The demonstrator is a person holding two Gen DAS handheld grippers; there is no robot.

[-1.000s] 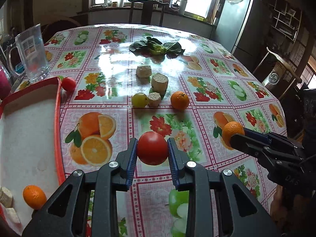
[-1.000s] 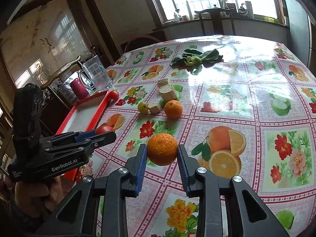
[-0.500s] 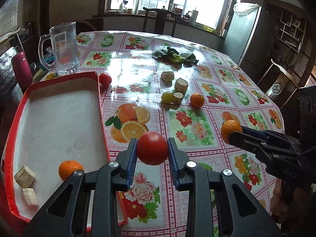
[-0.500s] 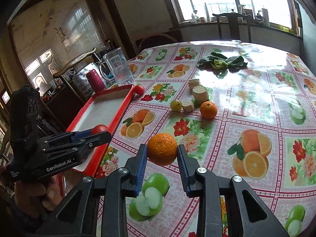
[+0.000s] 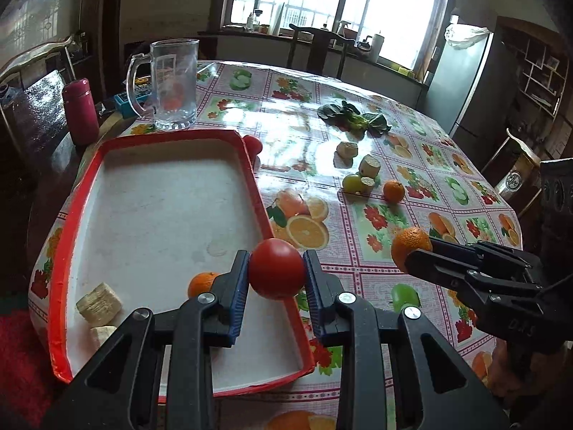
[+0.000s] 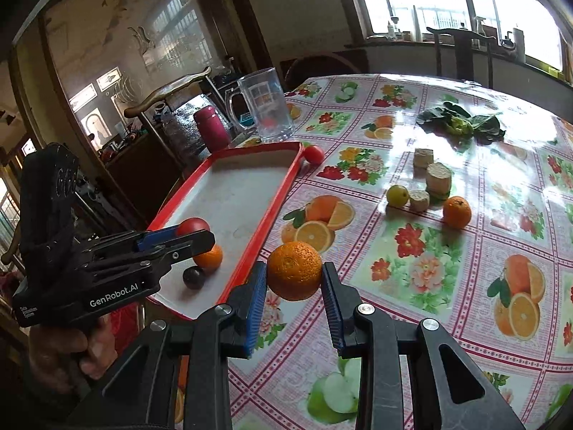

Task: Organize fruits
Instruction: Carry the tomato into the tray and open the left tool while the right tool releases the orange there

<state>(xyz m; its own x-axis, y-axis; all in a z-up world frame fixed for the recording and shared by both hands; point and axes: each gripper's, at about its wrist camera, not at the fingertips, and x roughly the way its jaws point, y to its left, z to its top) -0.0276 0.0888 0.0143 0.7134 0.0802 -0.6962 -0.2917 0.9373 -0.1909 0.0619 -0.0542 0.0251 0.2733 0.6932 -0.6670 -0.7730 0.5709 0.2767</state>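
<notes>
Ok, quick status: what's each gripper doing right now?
Left gripper: closed on the red tomato, held over the red tray.
Right gripper: closed on the orange, held above the tablecloth, just outside the tray.

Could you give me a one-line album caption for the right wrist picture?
Right gripper carries an orange toward the red tray while the left gripper brings a tomato.
</notes>
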